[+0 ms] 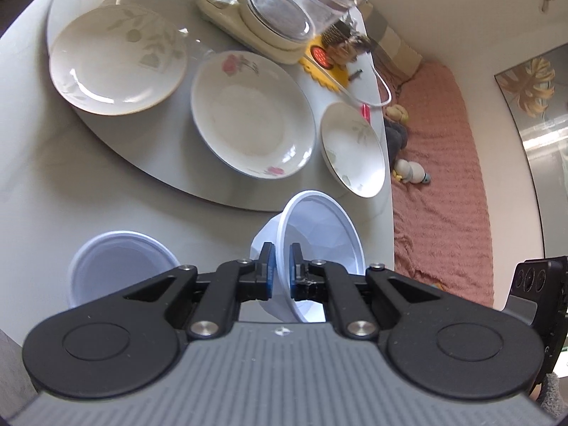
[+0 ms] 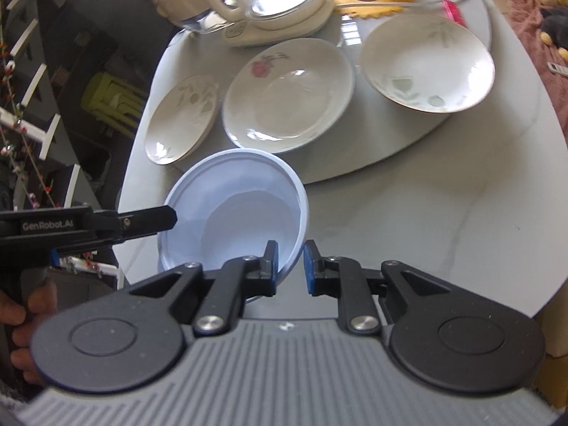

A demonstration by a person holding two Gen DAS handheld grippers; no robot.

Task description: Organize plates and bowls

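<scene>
L tool (image 1: 279,266) clamped on plastic bowl (image 1: 319,238) rim, bowl tilted above bench (image 1: 106,191), near lazy susan (image 1: 159,174). R tool (image 2: 290,266) nearly closed around same rim. Risk: thin rim flexes, bowl slips.

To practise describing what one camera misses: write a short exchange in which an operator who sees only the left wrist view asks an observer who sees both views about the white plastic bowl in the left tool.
Operator: My left tool pinches the white plastic bowl by its rim. Is the right tool on it too?
Observer: Yes. It is closed on the near rim, one finger inside the bowl and one outside.
Operator: What is holding my tool?
Observer: A hand is wrapped around its handle, at the left edge of the right wrist view.
</scene>
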